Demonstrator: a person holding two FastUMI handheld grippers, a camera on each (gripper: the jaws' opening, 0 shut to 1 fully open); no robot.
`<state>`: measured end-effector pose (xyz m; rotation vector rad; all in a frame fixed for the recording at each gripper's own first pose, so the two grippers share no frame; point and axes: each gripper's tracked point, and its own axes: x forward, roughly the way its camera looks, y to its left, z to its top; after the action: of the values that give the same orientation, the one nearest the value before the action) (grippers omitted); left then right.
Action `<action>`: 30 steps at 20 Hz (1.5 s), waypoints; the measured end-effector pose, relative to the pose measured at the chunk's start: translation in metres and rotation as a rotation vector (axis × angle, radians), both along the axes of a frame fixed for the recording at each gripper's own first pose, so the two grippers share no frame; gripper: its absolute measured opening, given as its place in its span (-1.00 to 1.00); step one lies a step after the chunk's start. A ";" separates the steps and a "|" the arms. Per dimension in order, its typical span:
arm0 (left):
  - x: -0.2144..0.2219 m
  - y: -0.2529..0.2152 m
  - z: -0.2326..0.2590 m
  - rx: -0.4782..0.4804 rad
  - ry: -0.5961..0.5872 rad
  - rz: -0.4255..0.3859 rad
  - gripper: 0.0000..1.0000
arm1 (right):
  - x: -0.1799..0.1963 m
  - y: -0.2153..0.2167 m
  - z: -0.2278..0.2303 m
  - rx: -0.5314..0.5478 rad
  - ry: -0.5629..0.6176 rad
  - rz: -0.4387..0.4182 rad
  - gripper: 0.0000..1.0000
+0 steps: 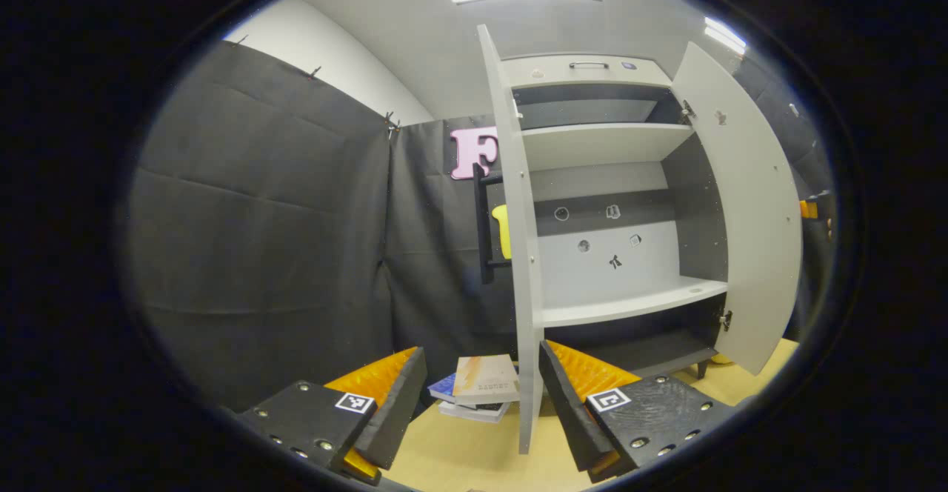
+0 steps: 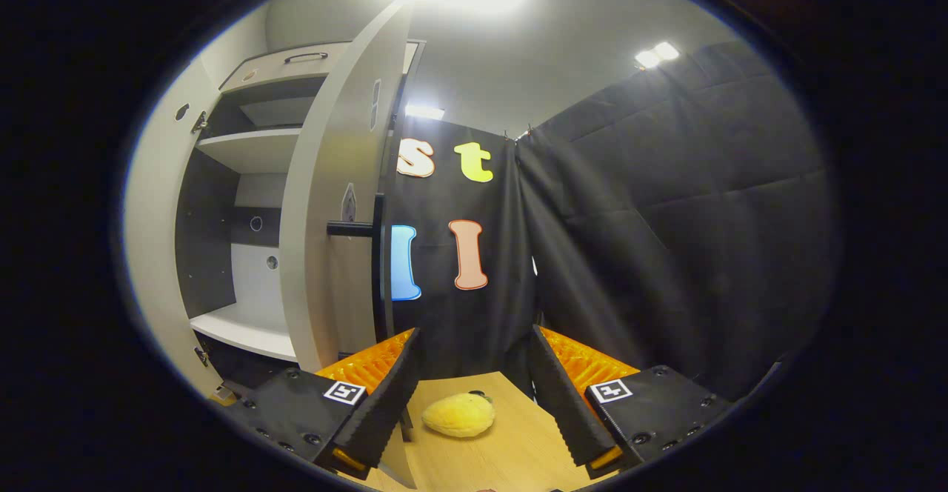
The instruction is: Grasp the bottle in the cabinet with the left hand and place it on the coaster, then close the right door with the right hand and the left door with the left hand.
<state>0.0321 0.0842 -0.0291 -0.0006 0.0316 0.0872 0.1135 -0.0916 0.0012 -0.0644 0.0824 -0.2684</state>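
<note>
Two cabinet doors [image 1: 518, 255] open, grippers' fingers [image 1: 392, 396] apart — empty

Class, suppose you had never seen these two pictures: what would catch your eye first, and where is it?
First, the tall pale grey cabinet with both doors swung wide, its shelves bare where visible, filling the middle of the left gripper view. Next, a small stack of books on the wooden table before it, and a fuzzy yellow lemon-shaped toy between the right gripper's open fingers.

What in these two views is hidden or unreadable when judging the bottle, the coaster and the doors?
- Left gripper view: left door stands edge-on, hiding the cabinet's left interior; no bottle can be made out.
- Left gripper view: book stack partly behind that door and the left gripper.
- Right gripper view: right door covers much of the shelves.
- Coaster: cannot be told.
</note>
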 end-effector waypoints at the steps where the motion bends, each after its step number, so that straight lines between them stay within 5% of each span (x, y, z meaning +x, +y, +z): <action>1: 0.003 0.002 -0.001 -0.003 0.000 -0.001 0.90 | -0.001 0.007 0.000 0.001 0.000 0.014 0.87; 3: 0.009 0.004 -0.004 -0.009 0.002 -0.002 0.76 | -0.001 0.025 0.000 0.009 -0.004 0.050 0.88; 21: 0.007 0.040 -0.027 -0.029 0.048 0.061 0.90 | 0.059 0.152 -0.017 0.030 -0.003 0.283 0.89; 30: 0.007 0.043 -0.021 -0.015 0.043 0.059 0.90 | 0.072 0.155 -0.018 0.031 -0.009 0.280 0.87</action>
<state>0.0389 0.1273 -0.0498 -0.0151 0.0756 0.1465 0.1853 0.0631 -0.0164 -0.0427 0.0675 0.0125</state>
